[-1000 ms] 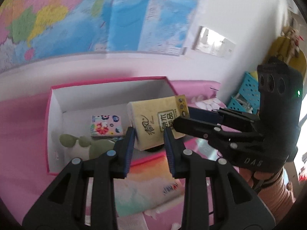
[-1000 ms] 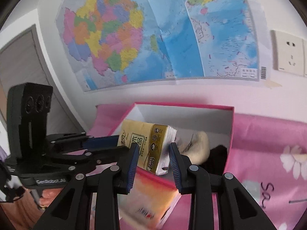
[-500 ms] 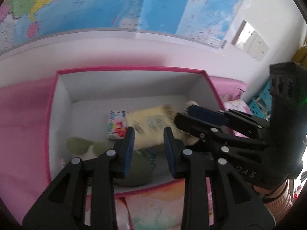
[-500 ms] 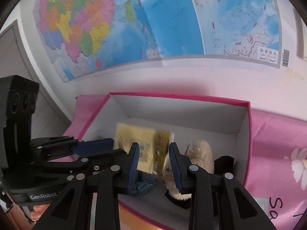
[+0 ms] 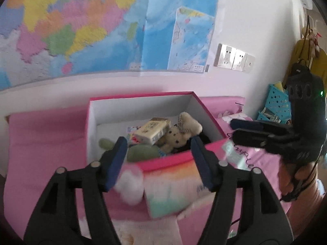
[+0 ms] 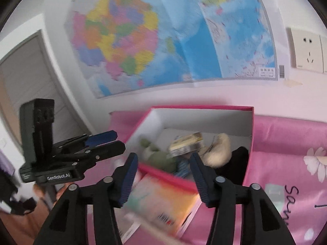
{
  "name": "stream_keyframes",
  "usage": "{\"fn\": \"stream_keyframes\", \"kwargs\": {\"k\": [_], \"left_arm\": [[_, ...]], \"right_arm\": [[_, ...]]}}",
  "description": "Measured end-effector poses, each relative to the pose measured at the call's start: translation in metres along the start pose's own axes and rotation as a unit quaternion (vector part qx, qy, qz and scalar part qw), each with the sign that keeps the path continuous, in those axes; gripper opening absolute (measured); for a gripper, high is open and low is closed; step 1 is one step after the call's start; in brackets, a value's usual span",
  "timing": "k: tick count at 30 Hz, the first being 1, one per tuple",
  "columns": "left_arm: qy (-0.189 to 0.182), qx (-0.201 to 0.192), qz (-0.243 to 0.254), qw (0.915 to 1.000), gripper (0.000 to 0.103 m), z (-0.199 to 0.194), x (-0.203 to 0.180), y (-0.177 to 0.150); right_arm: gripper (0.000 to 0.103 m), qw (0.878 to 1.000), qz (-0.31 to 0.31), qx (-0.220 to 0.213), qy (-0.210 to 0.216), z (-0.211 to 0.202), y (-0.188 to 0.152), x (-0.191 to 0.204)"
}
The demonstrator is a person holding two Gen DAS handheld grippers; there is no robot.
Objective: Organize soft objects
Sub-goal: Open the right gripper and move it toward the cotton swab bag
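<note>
Both hand-held grippers gape empty near the pink cardboard box [image 5: 179, 159].
Your yellow tissue pack [image 5: 152, 131] leans on the cream plush bear [image 5: 179, 134]; it may slide.

A fluffy cream plush bear [image 5: 179, 134] and glossy plastic-wrapped tissue pack [image 5: 152, 131] lie in a matt pink-and-white cardboard box [image 5: 143, 98] on smooth pink cloth [image 5: 47, 138].

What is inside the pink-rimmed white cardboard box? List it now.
Pink-rimmed white cardboard box holds a yellow tissue pack leaning on a cream plush bear, a green plush toy, a floral packet and something black; the floor beneath is mostly hidden.
</note>
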State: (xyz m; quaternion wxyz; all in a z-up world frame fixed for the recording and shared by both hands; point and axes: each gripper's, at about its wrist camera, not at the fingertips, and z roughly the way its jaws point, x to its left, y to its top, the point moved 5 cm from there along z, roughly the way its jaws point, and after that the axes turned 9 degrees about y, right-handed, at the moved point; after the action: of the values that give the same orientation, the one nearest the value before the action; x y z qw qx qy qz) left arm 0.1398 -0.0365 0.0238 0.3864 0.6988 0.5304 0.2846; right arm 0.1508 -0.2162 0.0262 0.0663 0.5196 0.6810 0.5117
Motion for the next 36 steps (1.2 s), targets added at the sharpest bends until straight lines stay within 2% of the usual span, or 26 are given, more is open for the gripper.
{"fn": "stream_keyframes", "kwargs": {"k": [3, 5, 8, 10, 15, 21, 28, 36], "left_arm": [[0.018, 0.002, 0.001, 0.9998, 0.068, -0.016, 0.003, -0.019], [0.024, 0.009, -0.002, 0.9997, 0.068, -0.025, 0.007, -0.035], [0.029, 0.020, -0.010, 0.9993, 0.076, -0.035, 0.016, -0.056], [0.045, 0.024, -0.010, 0.9987, 0.076, -0.040, 0.020, -0.068], [0.057, 0.049, -0.019, 0.9970, 0.076, -0.050, 0.034, -0.102], [0.058, 0.087, -0.040, 0.9938, 0.076, -0.049, 0.044, -0.137], [0.070, 0.109, -0.052, 0.9902, 0.076, -0.036, 0.060, -0.151], [0.070, 0.132, -0.072, 0.9862, 0.076, -0.010, 0.074, -0.158]], "right_arm": [[0.066, 1.000, -0.006, -0.009, 0.010, -0.018, -0.014, 0.017], [0.067, 1.000, -0.008, -0.006, 0.020, -0.026, -0.027, 0.027], [0.069, 0.999, -0.015, 0.001, 0.031, -0.031, -0.042, 0.043], [0.070, 0.999, -0.016, 0.013, 0.045, -0.034, -0.056, 0.052], [0.070, 0.997, -0.014, 0.053, 0.060, -0.029, -0.090, 0.066], [0.070, 0.992, 0.018, 0.096, 0.078, -0.005, -0.127, 0.070], [0.069, 0.986, 0.053, 0.133, 0.083, 0.035, -0.151, 0.068], [0.062, 0.985, 0.065, 0.154, 0.033, 0.089, -0.152, 0.059]]}}
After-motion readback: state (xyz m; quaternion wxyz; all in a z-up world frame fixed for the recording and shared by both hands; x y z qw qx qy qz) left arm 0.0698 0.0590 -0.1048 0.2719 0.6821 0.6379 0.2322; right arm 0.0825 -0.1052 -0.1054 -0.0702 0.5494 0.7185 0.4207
